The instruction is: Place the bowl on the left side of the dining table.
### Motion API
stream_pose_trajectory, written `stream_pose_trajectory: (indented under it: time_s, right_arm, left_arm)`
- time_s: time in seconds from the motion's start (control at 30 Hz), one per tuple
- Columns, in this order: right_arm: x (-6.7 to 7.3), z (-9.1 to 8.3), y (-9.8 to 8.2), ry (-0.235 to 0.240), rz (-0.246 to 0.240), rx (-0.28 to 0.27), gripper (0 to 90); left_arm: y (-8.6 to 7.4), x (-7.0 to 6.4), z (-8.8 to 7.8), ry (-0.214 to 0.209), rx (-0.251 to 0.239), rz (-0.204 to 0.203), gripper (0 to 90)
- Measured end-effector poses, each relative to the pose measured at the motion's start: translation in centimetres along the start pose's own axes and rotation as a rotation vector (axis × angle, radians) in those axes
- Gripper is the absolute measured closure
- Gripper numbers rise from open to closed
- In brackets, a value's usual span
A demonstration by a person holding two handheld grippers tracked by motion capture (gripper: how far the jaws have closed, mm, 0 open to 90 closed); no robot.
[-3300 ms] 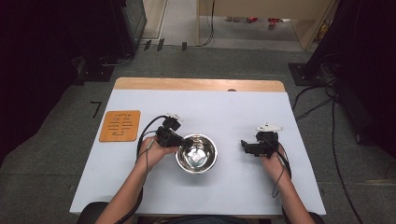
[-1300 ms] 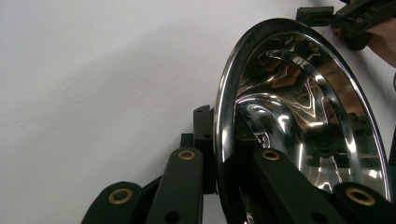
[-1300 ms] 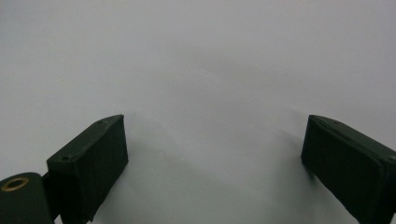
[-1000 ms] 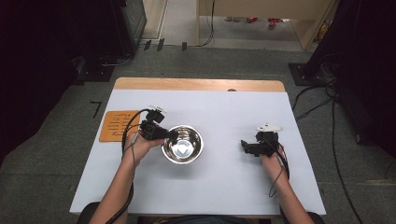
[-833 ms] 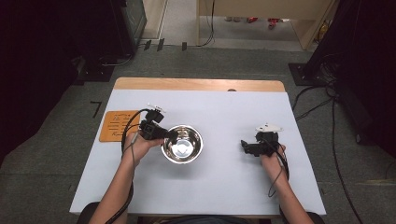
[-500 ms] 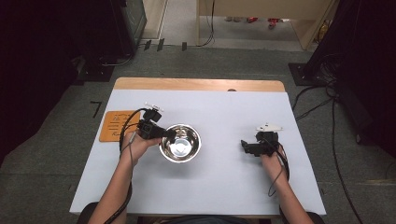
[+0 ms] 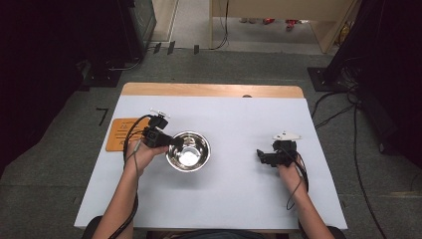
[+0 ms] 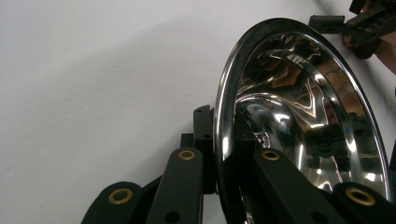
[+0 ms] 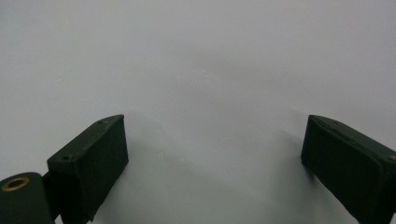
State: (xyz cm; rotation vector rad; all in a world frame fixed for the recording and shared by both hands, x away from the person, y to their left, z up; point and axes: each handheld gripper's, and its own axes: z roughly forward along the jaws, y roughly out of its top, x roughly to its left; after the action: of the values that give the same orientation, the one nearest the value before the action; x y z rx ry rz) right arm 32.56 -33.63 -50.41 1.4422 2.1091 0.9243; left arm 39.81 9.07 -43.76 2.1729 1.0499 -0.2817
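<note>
Clamping the steel bowl's (image 7: 188, 151) near rim, left claw (image 7: 171, 141); right claw (image 7: 260, 156) agape, low over table (image 7: 239, 199).

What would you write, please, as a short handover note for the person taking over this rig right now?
Left tool: shut on the rim of the steel bowl, one jaw inside the bowl, one outside, as the left gripper view shows.
Right tool: open, holding nothing, resting low over bare white table on the right side.
Things: the bowl sits left of the table's centre; an orange card lies at the left edge, beyond the left hand.
Done: bowl gripped and dragged leftward from nearer the centre.
Left: where the bowl should end up is not evident; release it once placed. Right tool is free to help.
</note>
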Motion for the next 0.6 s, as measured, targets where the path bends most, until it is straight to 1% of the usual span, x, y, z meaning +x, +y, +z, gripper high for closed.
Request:
stream_pose_trajectory:
  time_s: [0.17,0.2,0.3,0.6]
  right_arm:
    - [0.0,0.0,0.0,0.001,0.000,0.000,6.8]
    - [0.0,0.0,0.0,0.000,0.000,0.000,6.8]
    - [0.0,0.0,0.0,0.000,0.000,0.000,6.8]
    - [0.0,0.0,0.0,0.000,0.000,0.000,6.8]
  left_arm:
    - [-0.1,0.3,-0.2,0.006,0.002,-0.005,86.8]
    - [-0.1,0.3,-0.2,0.008,-0.002,-0.011,86.8]
    - [-0.2,0.5,-0.3,0.013,-0.001,-0.010,86.7]
    - [-0.4,1.1,-0.6,0.022,-0.002,-0.030,86.8]
